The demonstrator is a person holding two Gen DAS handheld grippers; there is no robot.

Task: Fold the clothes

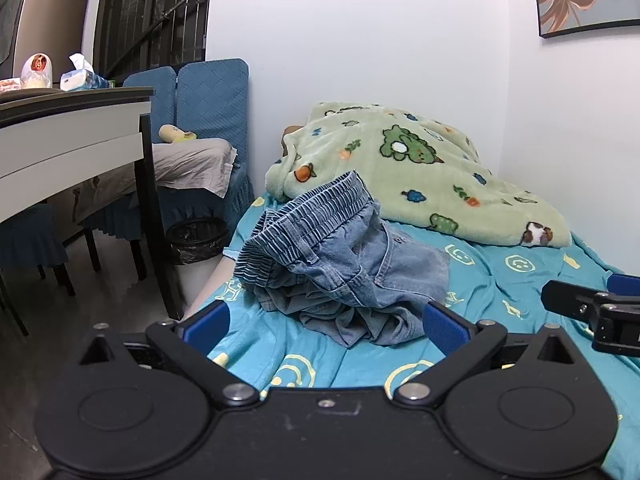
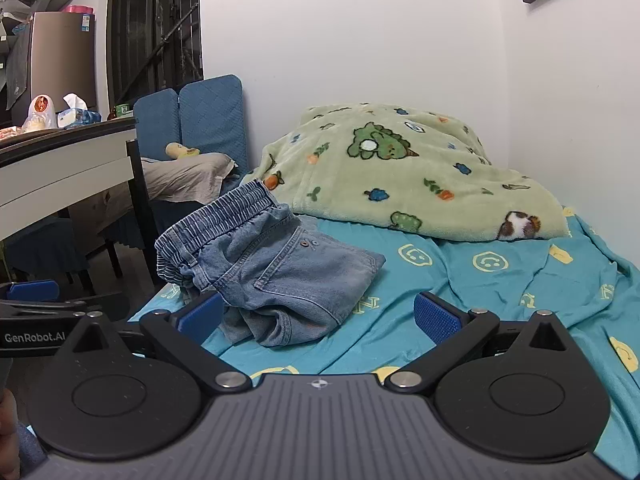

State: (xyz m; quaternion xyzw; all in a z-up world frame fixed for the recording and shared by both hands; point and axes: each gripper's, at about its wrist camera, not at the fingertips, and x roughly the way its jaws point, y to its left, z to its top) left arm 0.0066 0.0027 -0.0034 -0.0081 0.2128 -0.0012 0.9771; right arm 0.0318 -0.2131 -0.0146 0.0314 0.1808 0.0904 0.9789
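Observation:
A pair of blue denim shorts (image 1: 340, 264) (image 2: 276, 272) lies crumpled in a heap on the turquoise bedsheet (image 1: 520, 292) (image 2: 500, 296), its elastic waistband raised toward the left. My left gripper (image 1: 326, 324) stands open just short of the heap, blue pads wide apart, nothing between them. My right gripper (image 2: 318, 318) is also open, its left pad close to the lower edge of the shorts. The right gripper (image 1: 588, 308) shows at the right edge of the left wrist view, and the left gripper (image 2: 36, 300) at the left edge of the right wrist view.
A pale green fleece blanket (image 1: 408, 172) (image 2: 400, 176) is piled at the far end of the bed against the white wall. To the left stand a table (image 1: 68, 136), blue-covered chairs (image 1: 208, 112) and a black bin (image 1: 196, 240) on the floor.

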